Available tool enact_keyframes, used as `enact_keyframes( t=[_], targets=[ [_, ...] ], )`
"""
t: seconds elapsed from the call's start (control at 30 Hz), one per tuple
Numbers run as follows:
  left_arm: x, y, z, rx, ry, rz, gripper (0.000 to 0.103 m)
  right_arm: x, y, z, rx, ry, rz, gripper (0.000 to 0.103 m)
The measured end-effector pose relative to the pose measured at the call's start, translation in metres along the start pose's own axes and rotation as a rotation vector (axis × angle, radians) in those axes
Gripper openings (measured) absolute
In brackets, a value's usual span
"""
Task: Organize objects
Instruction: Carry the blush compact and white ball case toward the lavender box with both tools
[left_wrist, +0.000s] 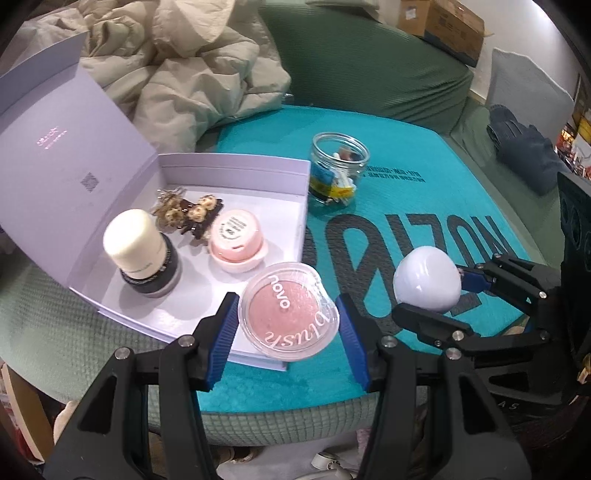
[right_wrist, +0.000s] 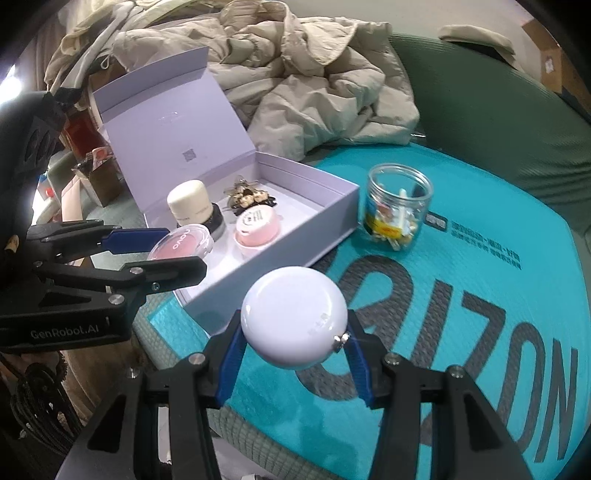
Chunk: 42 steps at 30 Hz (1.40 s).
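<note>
My left gripper is shut on a round clear blush compact with pink powder, held over the near right corner of the open lilac box. The compact also shows in the right wrist view. My right gripper is shut on a white round case, held above the teal mat to the right of the box; the case also shows in the left wrist view. Inside the box stand a cream-capped jar, a pink pot and a brown hair clip.
A clear jar of small items stands on the teal mat just right of the box. A crumpled beige jacket lies behind the box. A green cushion backs the mat. Cardboard boxes sit far right.
</note>
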<state>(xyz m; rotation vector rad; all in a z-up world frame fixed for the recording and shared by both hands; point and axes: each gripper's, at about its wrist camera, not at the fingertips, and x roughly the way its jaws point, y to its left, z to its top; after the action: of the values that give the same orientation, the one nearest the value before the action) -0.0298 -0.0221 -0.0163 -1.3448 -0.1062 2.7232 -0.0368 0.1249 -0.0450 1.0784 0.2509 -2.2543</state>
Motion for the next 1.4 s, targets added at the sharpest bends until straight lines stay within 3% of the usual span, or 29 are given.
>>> enact_keyframes(
  t=[0.93, 1.4],
  targets=[
    [-0.017, 0.069, 0.030, -0.063, -0.044, 0.083, 0.051, 0.040, 0.035, 0.078, -0.105, -0.017, 0.076, 0.052],
    [-0.004, 0.102, 0.044, -0.097, -0.043, 0.091, 0.051, 0.075, 0.039, 0.102, -0.151, 0.009, 0.089, 0.052]
  ],
)
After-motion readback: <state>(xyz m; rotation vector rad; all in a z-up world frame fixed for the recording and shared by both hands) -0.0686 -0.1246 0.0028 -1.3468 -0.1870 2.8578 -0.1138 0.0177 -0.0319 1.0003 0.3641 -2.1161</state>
